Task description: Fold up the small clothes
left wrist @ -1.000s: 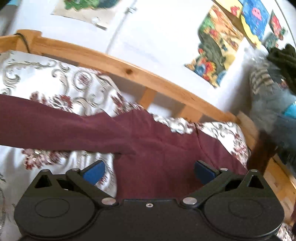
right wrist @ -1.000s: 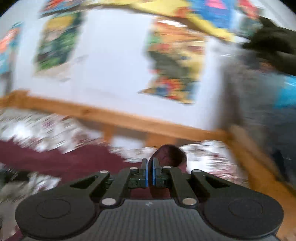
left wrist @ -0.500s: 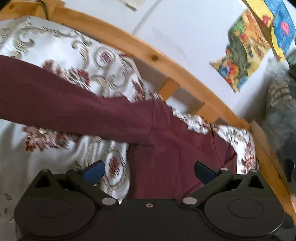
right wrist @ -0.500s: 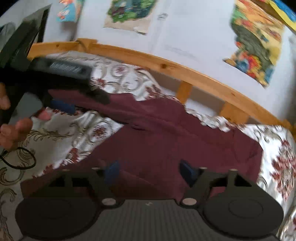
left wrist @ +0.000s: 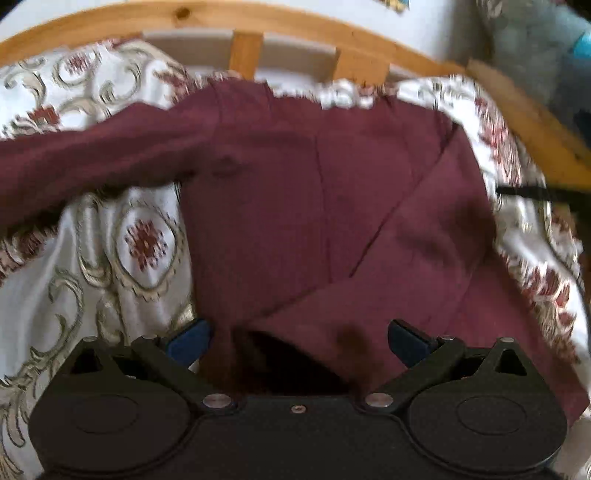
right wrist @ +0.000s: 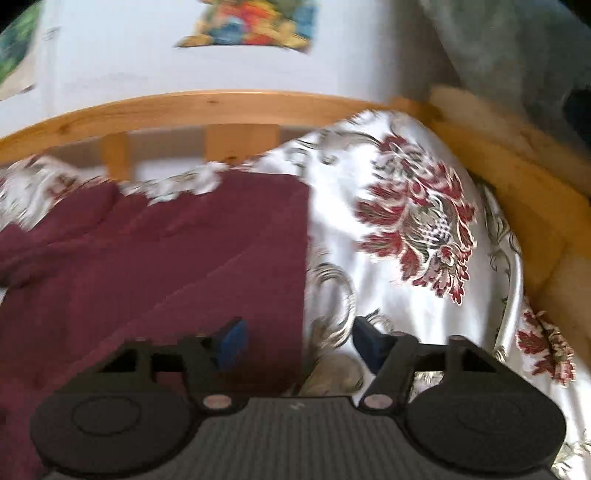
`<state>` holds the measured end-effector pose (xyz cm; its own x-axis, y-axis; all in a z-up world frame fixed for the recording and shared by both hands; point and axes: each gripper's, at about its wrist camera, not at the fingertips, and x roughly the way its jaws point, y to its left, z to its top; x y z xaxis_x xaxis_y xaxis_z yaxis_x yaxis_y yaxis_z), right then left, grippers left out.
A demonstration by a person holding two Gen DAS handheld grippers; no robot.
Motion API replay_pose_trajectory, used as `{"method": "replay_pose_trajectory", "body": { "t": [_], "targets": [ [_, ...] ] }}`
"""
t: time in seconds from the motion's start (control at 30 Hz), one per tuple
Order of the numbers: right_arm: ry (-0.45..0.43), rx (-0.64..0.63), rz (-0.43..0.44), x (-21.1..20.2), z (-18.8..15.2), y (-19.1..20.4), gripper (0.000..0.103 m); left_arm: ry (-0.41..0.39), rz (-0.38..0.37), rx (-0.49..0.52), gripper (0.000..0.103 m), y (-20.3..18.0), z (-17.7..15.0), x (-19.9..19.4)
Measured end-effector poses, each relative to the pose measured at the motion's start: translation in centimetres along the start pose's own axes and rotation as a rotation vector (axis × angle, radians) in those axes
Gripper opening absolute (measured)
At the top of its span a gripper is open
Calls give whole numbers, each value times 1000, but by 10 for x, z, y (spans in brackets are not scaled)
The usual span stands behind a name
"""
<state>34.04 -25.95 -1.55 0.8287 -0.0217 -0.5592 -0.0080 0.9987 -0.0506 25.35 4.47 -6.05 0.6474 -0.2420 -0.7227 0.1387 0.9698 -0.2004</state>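
- Left wrist view: the left gripper point(left wrist: 297, 338) sits low over the bed, jaws spread wide, nothing clamped between the blue pads point(left wrist: 190, 338).
- A maroon long-sleeved garment point(left wrist: 325, 206) lies spread on the floral bedspread point(left wrist: 122, 236). Its body fills the centre of the view and runs down between the spread fingers to the gripper body.
- One sleeve point(left wrist: 92, 162) stretches away to the left across the bedspread. A second panel of the same fabric lies diagonally over the body on the right side, its folded edge running from upper right to lower centre.
- The left pad stands just at the garment's left edge; contact cannot be confirmed. The view is motion-blurred.
- A wooden bed rail point(left wrist: 280, 26) with upright slats curves along the far side of the bed, white wall behind it.
- A thin dark object point(left wrist: 532, 192) enters from the right edge; it cannot be identified.

- Right wrist view: the right gripper point(right wrist: 301, 341) is also low over the bed with jaws apart and nothing held.
- The garment point(right wrist: 177, 254) occupies the left half of the view, its straight right edge running down between the two pads point(right wrist: 232, 341). The left pad is over maroon cloth, the right pad over the bedspread point(right wrist: 417, 236).
- The wooden rail point(right wrist: 221, 107) bounds the bed at the far side and right. A colourful poster point(right wrist: 251, 26) hangs on the wall above; grey fabric point(right wrist: 517, 51) fills the upper right corner.
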Motion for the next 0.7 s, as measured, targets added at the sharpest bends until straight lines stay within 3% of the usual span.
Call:
{"method": "replay_pose_trajectory", "body": {
  "t": [0.17,0.23,0.27,0.3,0.43,0.57,0.63,0.7],
  "targets": [
    [56,92,105,37,19,-18,60,43,6,-7,102,4,-3,10],
    [75,103,137,46,23,-19,40,52,18,15,102,1,-5,12],
    [83,96,124,48,25,-17,11,58,23,31,102,-1,-6,13],
    [90,86,114,49,26,-17,8,61,23,51,102,-5,-6,15],
    [18,34,13,37,31,-17,6,80,7,127,102,-16,-9,16],
    [34,25,-21,41,31,-21,6,86,21,180,102,-23,-12,17],
    [34,42,-12,38,28,-22,17,77,18,171,102,-22,-10,16],
    [17,45,-18,29,22,-20,44,26,-21,94,102,-13,-5,6]
  ]
}}
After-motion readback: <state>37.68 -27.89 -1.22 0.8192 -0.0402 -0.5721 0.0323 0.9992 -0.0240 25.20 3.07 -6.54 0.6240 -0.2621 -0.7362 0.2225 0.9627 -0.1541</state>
